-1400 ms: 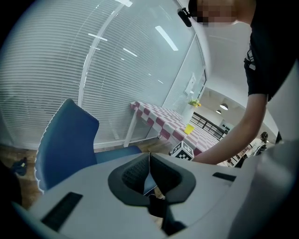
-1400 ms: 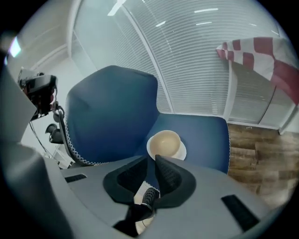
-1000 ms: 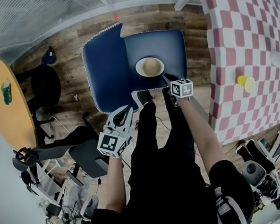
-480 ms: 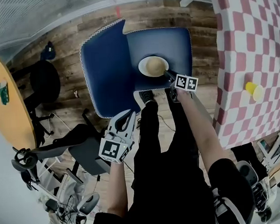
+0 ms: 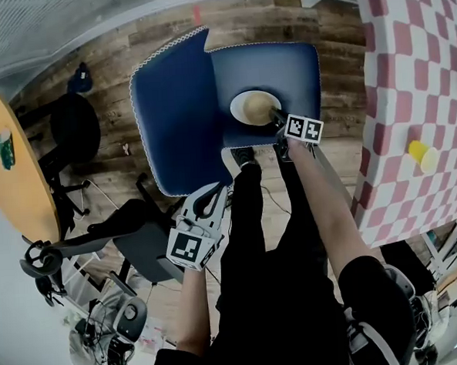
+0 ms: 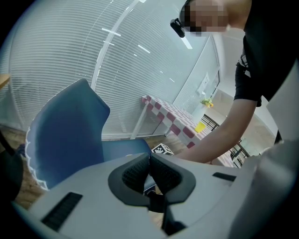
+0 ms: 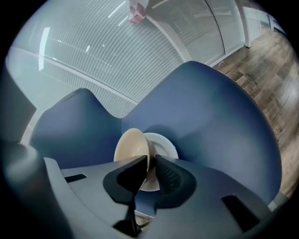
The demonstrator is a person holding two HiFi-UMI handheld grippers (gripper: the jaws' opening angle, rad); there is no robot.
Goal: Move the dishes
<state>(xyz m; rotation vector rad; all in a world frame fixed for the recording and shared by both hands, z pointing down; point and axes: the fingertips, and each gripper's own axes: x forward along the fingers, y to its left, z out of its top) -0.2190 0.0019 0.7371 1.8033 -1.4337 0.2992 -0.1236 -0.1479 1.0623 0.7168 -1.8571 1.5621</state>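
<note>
A beige bowl (image 5: 256, 107) sits on a white plate (image 5: 238, 100) on the seat of a blue chair (image 5: 177, 104). My right gripper (image 5: 277, 119) reaches down to the bowl's near right edge. In the right gripper view the bowl (image 7: 131, 144) has its rim between the two jaws of my right gripper (image 7: 152, 168), shut on it, with the plate (image 7: 167, 144) behind. My left gripper (image 5: 210, 193) hangs low by the person's left leg, away from the chair. In the left gripper view my left gripper (image 6: 149, 163) is shut with nothing between the jaws.
A red-and-white checkered table (image 5: 414, 66) stands at the right with a yellow cup (image 5: 422, 155) on it. A round wooden table (image 5: 16, 175) with a green cup (image 5: 5, 149) is at the left. A black office chair (image 5: 75, 133) and a grey chair (image 5: 132, 245) stand on the wooden floor.
My right gripper has moved forward onto the bowl's rim and its jaws now hold it. The left gripper has stayed low by the leg.
</note>
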